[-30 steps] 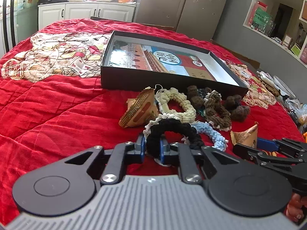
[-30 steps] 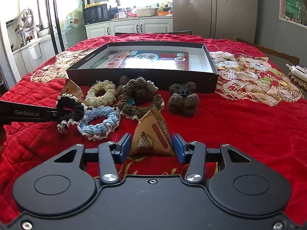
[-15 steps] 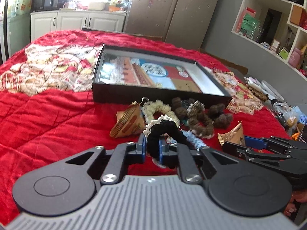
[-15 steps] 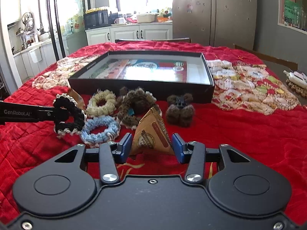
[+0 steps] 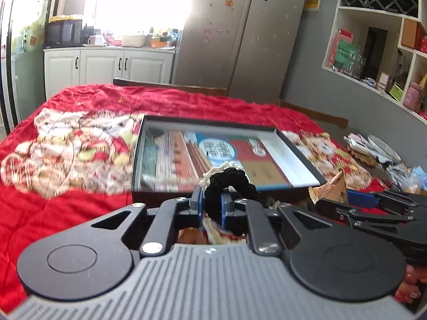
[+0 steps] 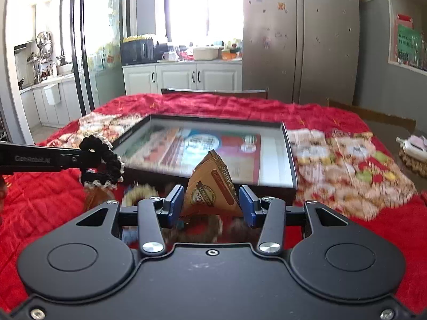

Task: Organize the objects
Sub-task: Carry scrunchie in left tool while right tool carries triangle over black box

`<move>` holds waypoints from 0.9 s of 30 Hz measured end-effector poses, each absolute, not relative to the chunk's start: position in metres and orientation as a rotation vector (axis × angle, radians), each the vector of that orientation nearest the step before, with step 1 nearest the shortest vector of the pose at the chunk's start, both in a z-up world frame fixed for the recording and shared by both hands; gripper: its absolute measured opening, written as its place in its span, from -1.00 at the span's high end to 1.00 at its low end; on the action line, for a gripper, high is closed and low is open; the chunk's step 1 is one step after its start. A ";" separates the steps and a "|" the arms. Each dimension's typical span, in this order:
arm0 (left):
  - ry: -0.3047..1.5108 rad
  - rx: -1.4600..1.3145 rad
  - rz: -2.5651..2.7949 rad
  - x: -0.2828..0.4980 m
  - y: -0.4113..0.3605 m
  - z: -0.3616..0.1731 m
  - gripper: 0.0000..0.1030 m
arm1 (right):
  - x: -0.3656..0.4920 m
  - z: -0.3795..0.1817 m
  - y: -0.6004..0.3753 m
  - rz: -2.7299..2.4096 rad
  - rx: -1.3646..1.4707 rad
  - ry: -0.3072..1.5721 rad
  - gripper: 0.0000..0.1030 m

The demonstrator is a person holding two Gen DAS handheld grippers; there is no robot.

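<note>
- Left gripper (image 5: 210, 204): jaws clamped tight on black scrunchie (image 5: 229, 184) with a cream lace edge; lower loop hidden behind the gripper body. Scrunchie held up in the air, in front of the near wall of the black box (image 5: 299, 152).
- From the right wrist view the left gripper (image 6: 88, 157) comes in level from the left edge, arm cut off.
- Items on the red cloth (image 5: 66, 208) below the jaws are mostly hidden, motion-blurred; can't identify them.
- Box lies open on the desk, printed sheet inside, blurred.
- Right gripper (image 6: 212, 204): jaws closed on tan triangular packet (image 6: 213, 189), pads on both sides, tip up, held off the cloth before the box.
- Fingertips (image 5: 411, 288) of a hand barely show at the lower right, cut off.
</note>
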State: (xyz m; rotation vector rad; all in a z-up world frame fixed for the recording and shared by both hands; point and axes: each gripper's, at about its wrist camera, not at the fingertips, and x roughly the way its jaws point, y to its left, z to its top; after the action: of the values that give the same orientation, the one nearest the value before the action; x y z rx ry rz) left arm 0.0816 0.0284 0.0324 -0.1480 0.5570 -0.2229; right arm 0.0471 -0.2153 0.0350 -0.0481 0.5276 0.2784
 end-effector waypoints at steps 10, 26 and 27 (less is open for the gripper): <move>0.540 -0.146 -0.156 0.150 0.024 0.039 0.70 | 0.116 0.047 -0.200 0.263 -0.058 0.509 0.15; 0.553 -0.188 -0.062 0.235 0.025 0.027 0.69 | 0.222 0.030 -0.182 0.203 -0.021 0.535 0.14; 0.558 -0.186 -0.061 0.239 0.024 0.025 0.69 | 0.227 0.028 -0.182 0.200 -0.022 0.537 0.15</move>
State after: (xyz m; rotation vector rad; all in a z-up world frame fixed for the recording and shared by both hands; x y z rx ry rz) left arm 0.2393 0.0238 0.0252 -0.1855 0.5577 -0.0607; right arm 0.2268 -0.1819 0.0280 -0.0221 0.5368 0.2005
